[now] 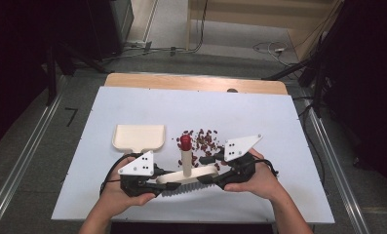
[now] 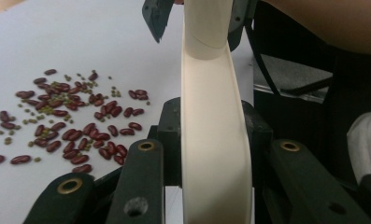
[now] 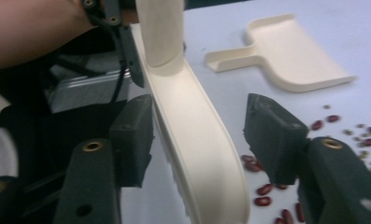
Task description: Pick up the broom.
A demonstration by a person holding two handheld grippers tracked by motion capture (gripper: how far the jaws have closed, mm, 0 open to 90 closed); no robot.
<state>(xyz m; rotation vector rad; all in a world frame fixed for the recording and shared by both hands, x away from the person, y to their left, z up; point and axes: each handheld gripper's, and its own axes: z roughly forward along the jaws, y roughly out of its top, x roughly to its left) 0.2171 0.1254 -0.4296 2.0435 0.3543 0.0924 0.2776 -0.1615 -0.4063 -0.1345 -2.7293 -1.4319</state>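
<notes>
Currently, the cream brush [image 1: 187, 174] is held at one end by the left tool [image 1: 158, 179], whose jaws are clamped on its back. The right tool [image 1: 215, 179] is set around the other end with its jaws parted; one pad is seen clear of the brush. Near the scattered beans [image 1: 203, 140] on the worktop [image 1: 279, 126], a dustpan [image 1: 138, 136] is laid flat.
</notes>
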